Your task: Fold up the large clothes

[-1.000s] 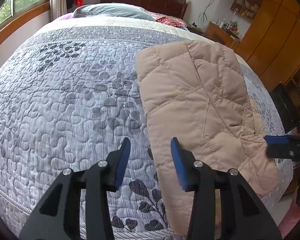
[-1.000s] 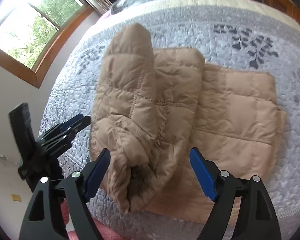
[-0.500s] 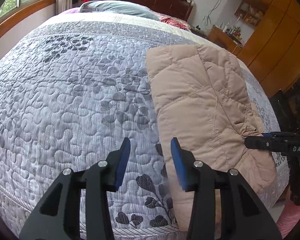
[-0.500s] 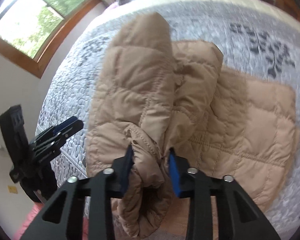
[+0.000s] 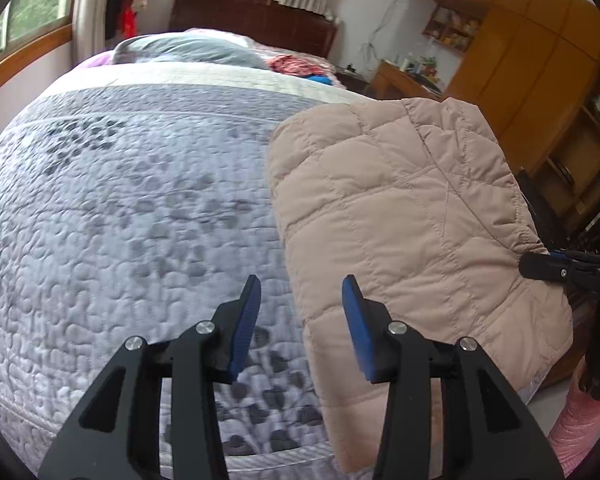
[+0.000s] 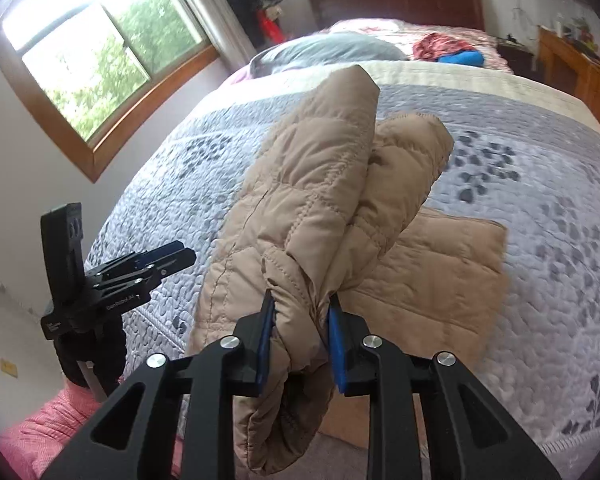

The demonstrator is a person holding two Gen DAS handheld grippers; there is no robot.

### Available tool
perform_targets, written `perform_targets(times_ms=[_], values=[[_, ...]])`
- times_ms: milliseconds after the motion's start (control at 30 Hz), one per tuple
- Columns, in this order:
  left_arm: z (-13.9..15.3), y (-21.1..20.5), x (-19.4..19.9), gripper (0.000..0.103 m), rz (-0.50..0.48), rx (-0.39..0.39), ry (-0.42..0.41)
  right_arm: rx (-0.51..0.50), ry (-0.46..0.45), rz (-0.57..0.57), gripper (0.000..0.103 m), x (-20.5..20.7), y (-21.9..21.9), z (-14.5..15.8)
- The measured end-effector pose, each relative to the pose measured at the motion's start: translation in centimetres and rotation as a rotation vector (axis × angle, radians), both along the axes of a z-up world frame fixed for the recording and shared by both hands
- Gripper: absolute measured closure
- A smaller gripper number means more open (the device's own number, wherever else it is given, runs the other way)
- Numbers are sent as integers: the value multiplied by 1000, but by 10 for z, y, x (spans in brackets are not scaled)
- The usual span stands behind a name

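We see a bed (image 5: 100,208) covered by a grey quilted spread with dark leaf prints, its dark wooden headboard (image 5: 256,20) at the far end and a grey-blue pillow (image 5: 188,50) in front of it. On the near right part of the spread lies the tan quilted jacket (image 5: 404,216), partly folded; its lower layer lies flat on the bed while a bunched upper part is lifted off it. In the right wrist view we see that lifted part of the jacket (image 6: 320,200) rising in a thick fold above the flat layer. The right gripper (image 6: 300,320) has just been closing, and its blue pads now pinch a gathered edge of the jacket between them. The left gripper (image 5: 300,320) hovers over the bed just beside the jacket's left edge, its jaws partly apart with nothing between them. A pink sleeve (image 6: 32,432) shows low at the left in the right wrist view.
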State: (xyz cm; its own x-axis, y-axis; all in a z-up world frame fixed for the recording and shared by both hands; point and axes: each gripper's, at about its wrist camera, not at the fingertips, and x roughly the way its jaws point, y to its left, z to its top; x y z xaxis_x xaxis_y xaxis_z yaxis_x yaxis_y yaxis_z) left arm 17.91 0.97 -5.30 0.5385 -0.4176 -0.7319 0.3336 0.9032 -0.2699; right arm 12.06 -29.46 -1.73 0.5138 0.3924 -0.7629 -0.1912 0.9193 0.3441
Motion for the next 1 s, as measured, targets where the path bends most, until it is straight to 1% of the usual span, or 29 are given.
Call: perform_targets(times_ms=[100, 167, 367, 600, 700, 800, 900, 1000], values=[[0, -21, -4, 61, -45, 11, -4, 13, -10, -36, 79, -10, -20, -2], [-2, -35, -7, 61, -72, 22, -4, 21, -3, -57, 79, -15, -33, -9], [-12, -64, -12, 61, -108, 60, 8, 71, 48, -98, 79, -21, -64, -42], [-35, -78, -14, 59, -125, 98, 30, 100, 117, -116, 77, -24, -80, -89], [-50, -82, -13, 54, -128, 110, 42, 125, 133, -124, 76, -26, -85, -112], [-60, -83, -12, 53, -129, 119, 47, 160, 133, -128, 74, -26, -88, -130], [-65, -86, -11, 52, -127, 139, 34, 202, 140, -137, 73, -24, -93, -139], [-63, -83, -10, 52, -121, 122, 44, 209, 140, -138, 71, -23, -96, -134]])
